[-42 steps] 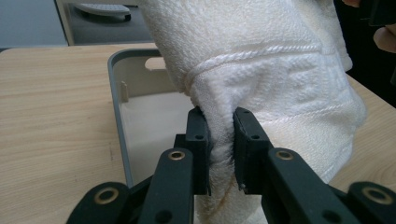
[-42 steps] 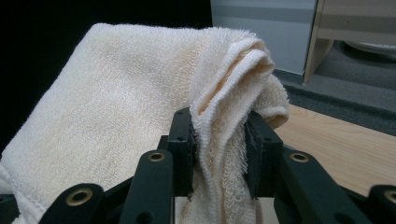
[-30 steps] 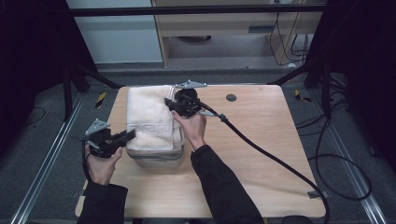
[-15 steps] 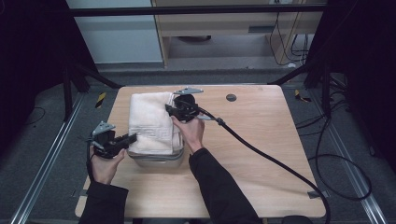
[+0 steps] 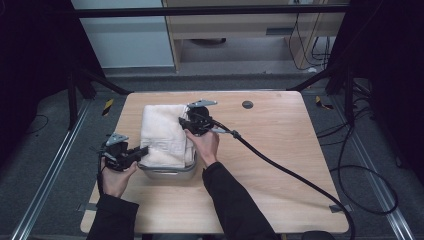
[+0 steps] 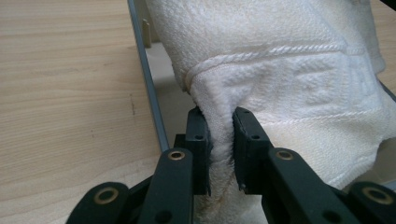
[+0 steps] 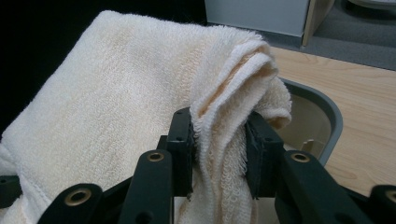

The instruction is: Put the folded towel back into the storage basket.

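You are gripping the towel (image 5: 162, 134) at both ends over the grey bin (image 5: 170, 172) on the worktop (image 5: 280, 135).
Left gripper (image 6: 220, 135) jaws are pinching its near-left edge, right gripper (image 7: 218, 140) jaws its bunched far-right folds; judging by this, lowering it in is remaining, with most cloth draping above the rim.

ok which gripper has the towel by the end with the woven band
The left gripper. Its jaws pinch the towel just below the raised cord and patterned band; the right gripper clamps plain looped edges, folded in layers.
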